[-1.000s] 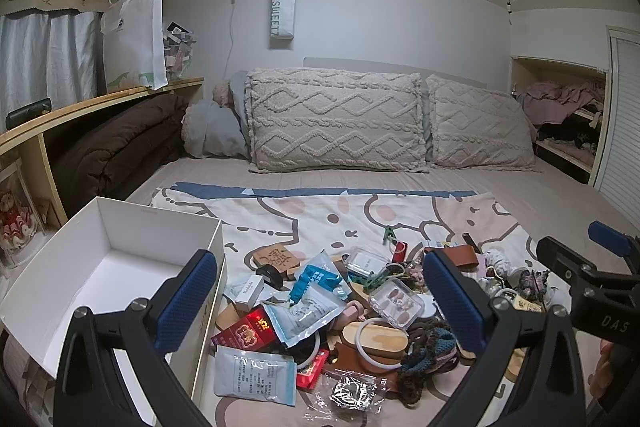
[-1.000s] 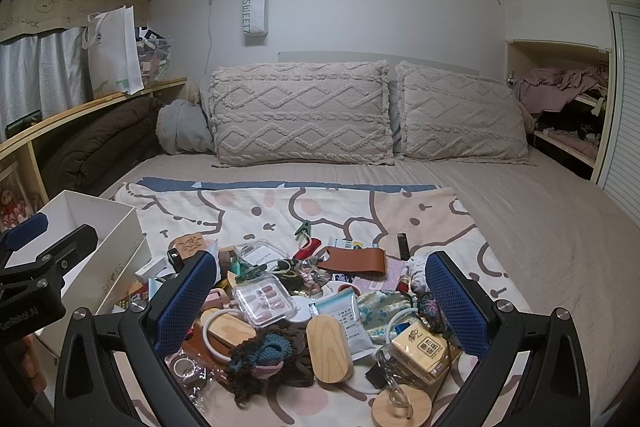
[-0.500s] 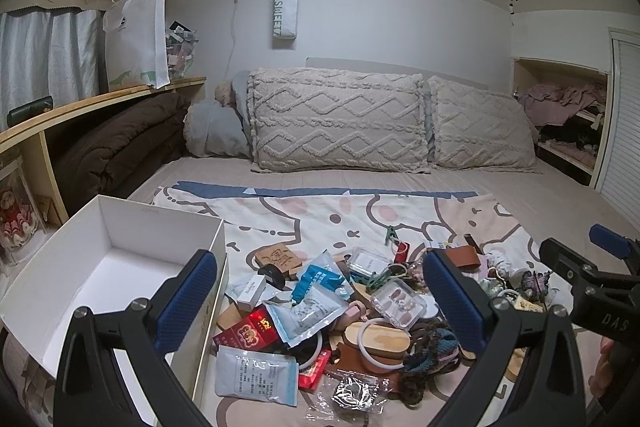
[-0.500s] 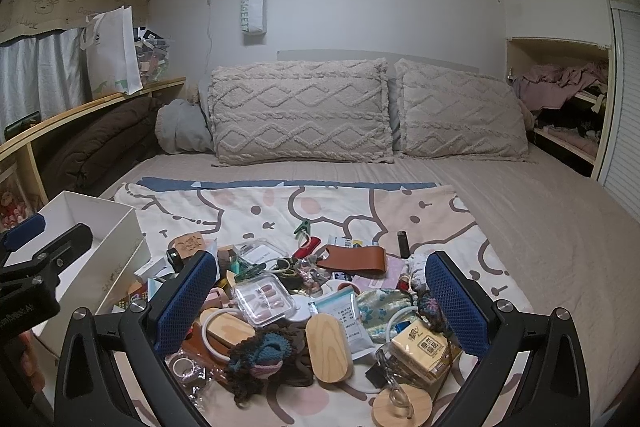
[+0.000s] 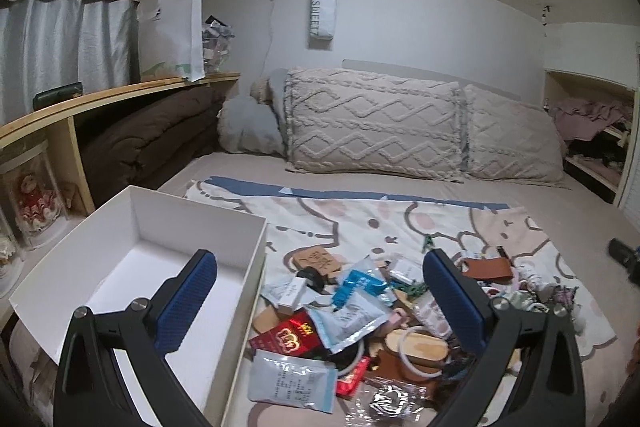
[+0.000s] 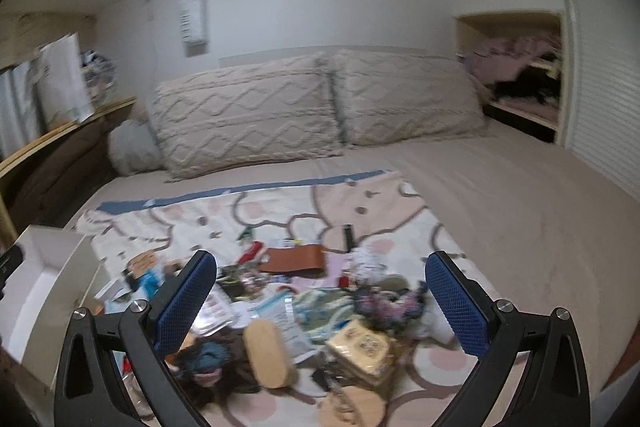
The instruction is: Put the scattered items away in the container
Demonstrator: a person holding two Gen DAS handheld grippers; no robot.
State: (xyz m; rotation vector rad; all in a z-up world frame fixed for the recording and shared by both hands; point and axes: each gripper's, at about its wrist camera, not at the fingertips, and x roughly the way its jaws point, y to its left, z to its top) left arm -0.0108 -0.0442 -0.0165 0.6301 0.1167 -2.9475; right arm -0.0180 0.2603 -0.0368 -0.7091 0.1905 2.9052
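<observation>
A pile of small items lies on a cartoon-print blanket (image 5: 360,223): a red packet (image 5: 290,337), white sachets (image 5: 292,381), a blue packet (image 5: 356,283), a wooden oval (image 5: 420,345) and a brown leather pouch (image 5: 486,269). An empty white box (image 5: 140,247) stands to the left of the pile. My left gripper (image 5: 320,303) hangs open above the box's right wall and the pile's left side, holding nothing. My right gripper (image 6: 320,301) is open over the pile's right side, above a wooden oval (image 6: 266,353), a yellow patterned box (image 6: 360,345) and the pouch (image 6: 294,259). The right wrist view is blurred.
Two knitted pillows (image 5: 372,123) lean on the headboard. A wooden shelf (image 5: 100,103) with a brown quilt (image 5: 148,139) under it runs along the left. An alcove with clothes (image 6: 516,75) sits at the right. Bare sheet (image 6: 520,203) lies right of the blanket.
My left gripper has shifted left toward the box, and the right gripper's tip has slid to the frame's right edge. My right gripper has swung right and tilted, blurring its view.
</observation>
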